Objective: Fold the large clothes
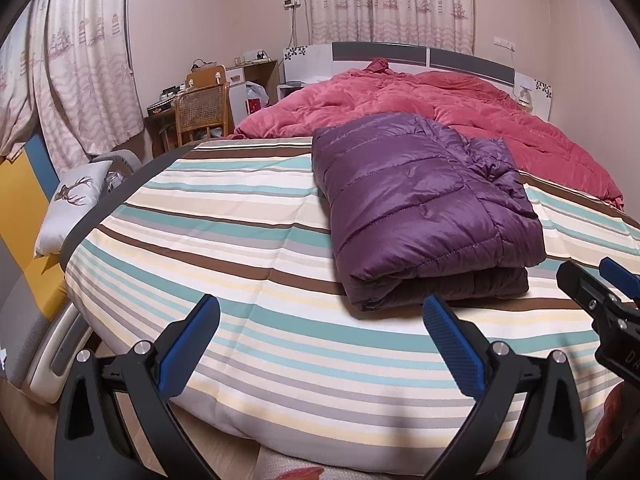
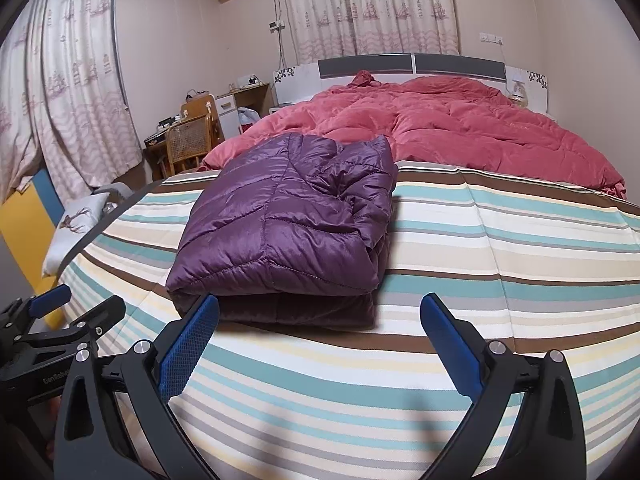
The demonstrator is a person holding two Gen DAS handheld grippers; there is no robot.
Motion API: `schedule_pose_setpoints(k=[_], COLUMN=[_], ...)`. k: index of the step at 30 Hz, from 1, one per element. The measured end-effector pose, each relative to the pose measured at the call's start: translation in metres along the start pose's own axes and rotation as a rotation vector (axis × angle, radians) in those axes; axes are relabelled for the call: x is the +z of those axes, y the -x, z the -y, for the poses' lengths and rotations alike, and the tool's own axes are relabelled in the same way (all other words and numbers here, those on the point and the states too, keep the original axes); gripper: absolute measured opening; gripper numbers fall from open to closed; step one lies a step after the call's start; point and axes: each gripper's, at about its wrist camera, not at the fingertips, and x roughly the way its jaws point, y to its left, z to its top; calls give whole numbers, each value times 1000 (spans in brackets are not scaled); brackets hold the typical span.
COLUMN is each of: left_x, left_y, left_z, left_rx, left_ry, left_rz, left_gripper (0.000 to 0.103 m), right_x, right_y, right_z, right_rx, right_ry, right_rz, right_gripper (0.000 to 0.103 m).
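Observation:
A purple quilted down jacket lies folded into a thick rectangular bundle on the striped bedsheet; it also shows in the right wrist view. My left gripper is open and empty, hovering over the sheet just in front of and left of the jacket. My right gripper is open and empty, its left fingertip close to the jacket's near edge. The right gripper shows at the right edge of the left wrist view, and the left gripper shows at the left edge of the right wrist view.
A rumpled red duvet covers the far half of the bed up to the headboard. A wicker chair and desk stand at the far left by the curtains. A deer-print pillow lies left of the bed.

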Motion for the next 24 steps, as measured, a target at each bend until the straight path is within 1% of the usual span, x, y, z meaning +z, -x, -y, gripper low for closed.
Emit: schedule_pose_setpoints(k=[24], left_x=[0], left_y=[-1], left_z=[1], left_rx=[-11], left_ry=[1], left_rz=[-6], left_gripper=[101], right_x=[-1], right_y=[-1], right_z=[2], right_rx=[2], right_ry=[-5], right_rz=[-6], right_gripper=[100])
